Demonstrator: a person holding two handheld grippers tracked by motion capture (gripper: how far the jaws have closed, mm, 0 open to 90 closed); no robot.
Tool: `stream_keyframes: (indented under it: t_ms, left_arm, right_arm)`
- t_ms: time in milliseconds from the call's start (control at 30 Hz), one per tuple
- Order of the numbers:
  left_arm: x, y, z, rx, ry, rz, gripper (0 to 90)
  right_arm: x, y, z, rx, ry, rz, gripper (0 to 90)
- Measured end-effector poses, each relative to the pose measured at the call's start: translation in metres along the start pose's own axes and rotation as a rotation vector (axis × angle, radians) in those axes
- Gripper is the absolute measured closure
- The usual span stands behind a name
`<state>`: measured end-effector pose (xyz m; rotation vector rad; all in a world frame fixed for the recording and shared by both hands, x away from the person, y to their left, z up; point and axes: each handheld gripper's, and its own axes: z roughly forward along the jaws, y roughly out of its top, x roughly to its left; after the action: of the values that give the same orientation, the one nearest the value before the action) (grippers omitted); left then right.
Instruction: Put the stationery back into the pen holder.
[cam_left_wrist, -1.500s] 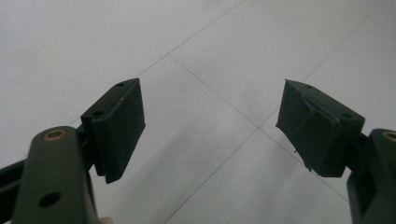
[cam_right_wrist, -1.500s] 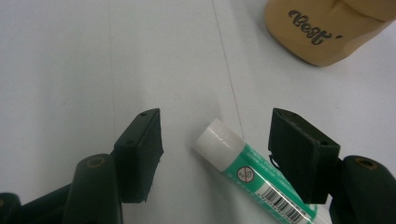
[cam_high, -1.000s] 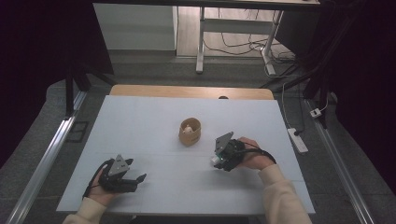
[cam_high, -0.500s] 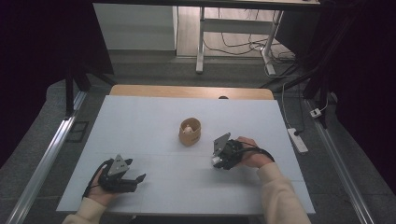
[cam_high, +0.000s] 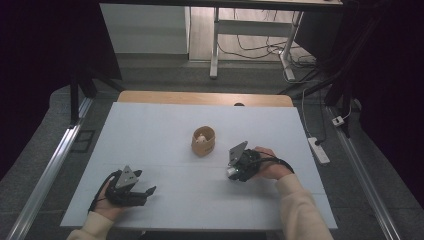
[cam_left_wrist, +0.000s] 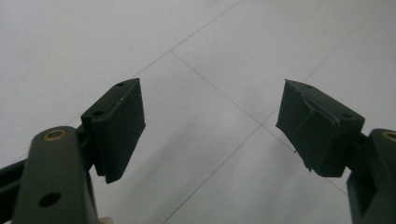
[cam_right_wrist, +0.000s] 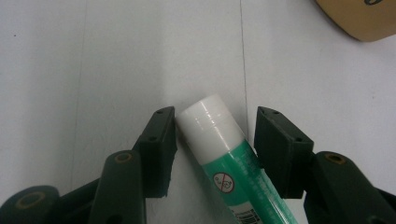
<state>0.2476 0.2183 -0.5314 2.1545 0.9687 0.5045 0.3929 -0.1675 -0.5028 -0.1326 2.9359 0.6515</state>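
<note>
Glue stick (cam_right_wrist: 226, 161), a smooth green cylinder with white cap, lies on the pale counter (cam_high: 150, 135) between the half-closed right gripper (cam_right_wrist: 212, 140); its lower end is cut off. Its jaws have just been closing. Left gripper (cam_left_wrist: 210, 126) gapes wide, empty. Tan tape roll (cam_high: 203, 141) sits nearby.

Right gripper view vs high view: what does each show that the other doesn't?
Right gripper view alone: a green glue stick with a white cap, lying between the right gripper jaws; whether both pads press it is unclear. High view alone: the left gripper, both forearms, the floor cables. Both: the white table, and the tan cup, whose edge shows top right in the right gripper view.
</note>
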Motion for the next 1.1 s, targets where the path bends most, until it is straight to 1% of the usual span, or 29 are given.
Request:
stream_keyframes:
  t_ms: [100, 133, 233, 333, 367, 400, 467, 533, 633, 800, 900, 967, 1000, 1100]
  left_arm:
    - [0.000, 0.000, 0.000, 0.001, 0.001, 0.001, 22.9]
    - [0.000, 0.000, 0.000, 0.001, 0.001, 0.001, 22.9]
    - [0.000, 0.000, 0.000, 0.001, 0.001, 0.001, 22.9]
    - [0.000, 0.000, 0.000, -0.001, 0.001, -0.001, 22.9]
    - [0.000, 0.000, 0.000, -0.001, 0.001, -0.001, 22.9]
    - [0.000, 0.000, 0.000, 0.000, 0.000, 0.000, 22.9]
    - [0.000, 0.000, 0.000, 0.000, 0.000, 0.000, 22.9]
    - [0.000, 0.000, 0.000, -0.001, 0.001, -0.001, 22.9]
    - [0.000, 0.000, 0.000, -0.004, 0.001, -0.002, 22.9]
    - [0.000, 0.000, 0.000, 0.001, 0.002, 0.002, 22.9]
    - [0.000, 0.000, 0.000, 0.001, 0.002, 0.002, 22.9]
    - [0.000, 0.000, 0.000, 0.000, 0.002, 0.002, 23.0]
    - [0.000, 0.000, 0.000, 0.001, 0.002, 0.002, 23.0]
    - [0.000, 0.000, 0.000, 0.003, 0.003, 0.004, 22.9]
  right_arm:
    - [0.000, 0.000, 0.000, 0.002, 0.004, -0.008, 54.1]
    - [0.000, 0.000, 0.000, 0.000, 0.013, -0.013, 56.1]
    - [0.002, 0.002, 0.000, 0.003, 0.012, -0.031, 62.2]
    - [0.004, 0.004, -0.001, 0.023, -0.015, -0.064, 64.6]
    - [0.005, 0.005, -0.002, 0.027, -0.026, -0.068, 65.0]
    - [0.005, 0.006, -0.004, 0.017, -0.031, -0.068, 65.1]
    - [0.004, 0.008, -0.009, -0.024, -0.046, -0.064, 65.3]
    - [0.003, 0.011, -0.016, -0.052, -0.067, -0.050, 65.3]
    - [0.002, 0.013, -0.025, -0.111, -0.098, -0.025, 65.3]
    - [-0.002, 0.014, -0.036, -0.192, -0.120, 0.024, 65.2]
    - [-0.004, 0.013, -0.041, -0.213, -0.137, 0.050, 65.2]
    - [-0.005, 0.012, -0.044, -0.228, -0.157, 0.069, 65.2]
    - [-0.006, 0.011, -0.045, -0.243, -0.168, 0.087, 65.2]
    - [-0.007, 0.010, -0.050, -0.278, -0.187, 0.110, 65.2]
